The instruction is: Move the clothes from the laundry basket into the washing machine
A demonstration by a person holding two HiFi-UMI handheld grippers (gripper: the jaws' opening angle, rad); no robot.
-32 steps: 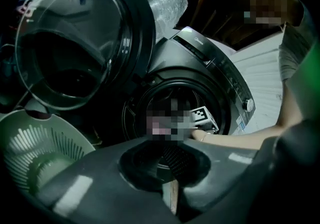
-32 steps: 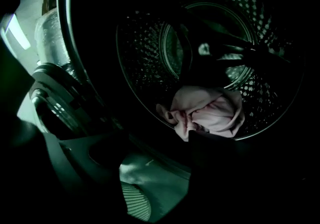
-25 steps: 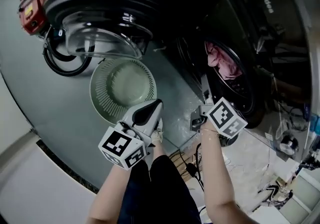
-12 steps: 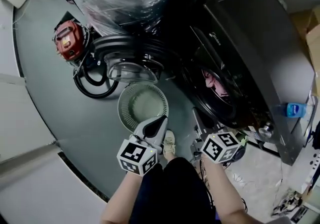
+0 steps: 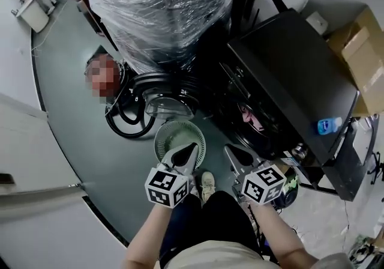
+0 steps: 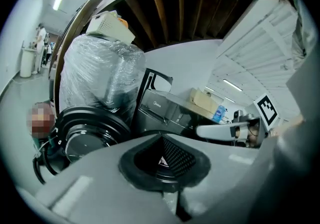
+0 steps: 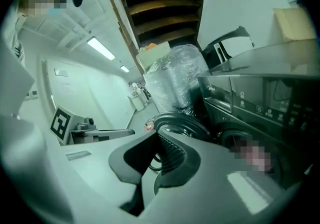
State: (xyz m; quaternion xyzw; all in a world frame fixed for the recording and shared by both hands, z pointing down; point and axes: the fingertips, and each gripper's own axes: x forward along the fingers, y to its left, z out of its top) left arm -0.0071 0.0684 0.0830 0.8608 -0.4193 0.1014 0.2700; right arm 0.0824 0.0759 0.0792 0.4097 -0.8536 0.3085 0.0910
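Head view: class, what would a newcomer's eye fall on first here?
The big bundle wrapped in clear plastic film fills the top centre. Right of it stands the dark front-loading washing machine, pink clothes in its drum. The round pale green laundry basket sits empty on the floor.

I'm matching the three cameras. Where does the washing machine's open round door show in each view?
Head view: the open door, centre, just above the green basket.
Left gripper view: lower left, a black ring around glass.
Right gripper view: centre, slightly below the middle.
Shared landmark: the plastic-wrapped stack rises right behind the door in all three.
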